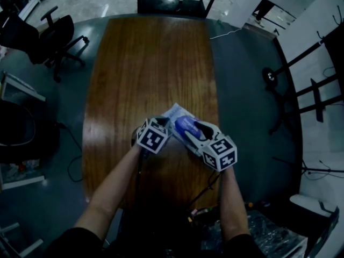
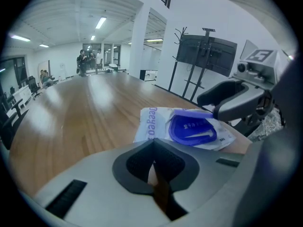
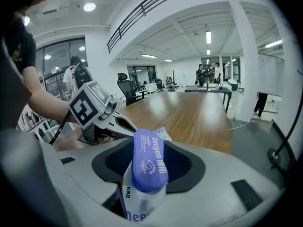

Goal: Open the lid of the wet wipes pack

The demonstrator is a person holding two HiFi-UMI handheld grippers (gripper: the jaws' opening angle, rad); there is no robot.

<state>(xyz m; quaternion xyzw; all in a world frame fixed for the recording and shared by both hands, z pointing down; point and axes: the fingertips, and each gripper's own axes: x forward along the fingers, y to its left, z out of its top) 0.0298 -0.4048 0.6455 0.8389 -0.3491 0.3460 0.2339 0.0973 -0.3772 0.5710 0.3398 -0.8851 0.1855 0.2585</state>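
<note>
R gripper (image 3: 147, 151) is seen released, jaws spread w/ the purple lid (image 3: 147, 159) of the wet wipes pack (image 2: 152, 123) set between them; the pads are kept clear of the lid's sides. How far the lid is raised can't be told. L gripper (image 2: 154, 142) is seen clenched, pads met on a pale sliver, apparently the pack's near edge. One dark finger (image 2: 225, 97) of the R gripper is shown just above the lid in the left gripper view. The pack is placed in the near half of the tabletop (image 1: 145, 63), closer to the right edge than the left, between the two grippers. Both tools are carried on bare forearms (image 1: 110, 192) stretched in over the near edge. Beyond the table, a black office chair (image 1: 54, 36) is pictured off the far-left corner, and dark stands (image 1: 309, 90) are seen off the right edge, on grey floor (image 1: 247, 90).
</note>
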